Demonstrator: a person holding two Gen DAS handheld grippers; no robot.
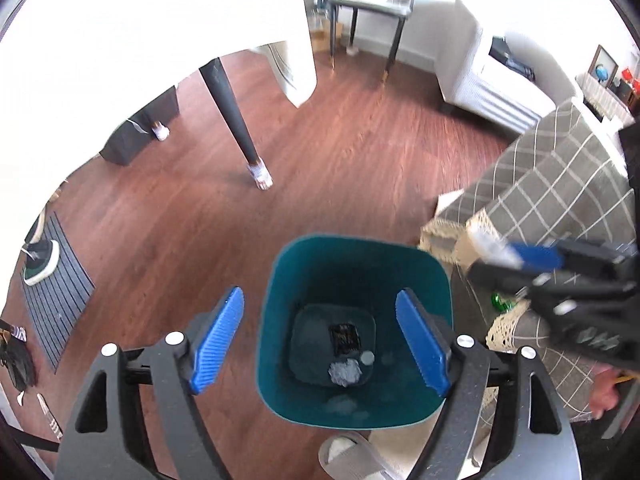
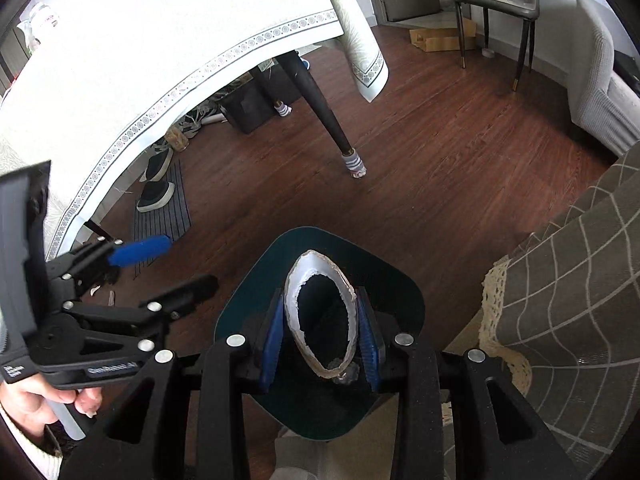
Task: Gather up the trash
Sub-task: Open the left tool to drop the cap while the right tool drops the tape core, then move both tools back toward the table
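Note:
A teal trash bin [image 1: 280, 280] stands on the wood floor, holding a crumpled grey wad [image 1: 343, 372], a dark wrapper [image 1: 345, 338] and a small cap. My left gripper [image 1: 320, 338] is open and empty right above the bin. My right gripper [image 2: 320, 340] is shut on a squeezed white paper tube ring [image 2: 294, 300], held over the bin [image 2: 240, 308]. In the left wrist view the right gripper [image 1: 516, 256] comes in blurred from the right with something white at its tips. In the right wrist view the left gripper [image 2: 160, 264] is at the left, open.
A table with a white cloth [image 2: 160, 40] and dark leg [image 2: 320, 108] stands behind the bin. A checked grey cloth with lace edge [image 2: 580, 280] hangs at the right. Shoes on a striped mat [image 2: 160, 196] lie at the left. A white sofa [image 1: 492, 80] and side table [image 1: 372, 4] stand farther back.

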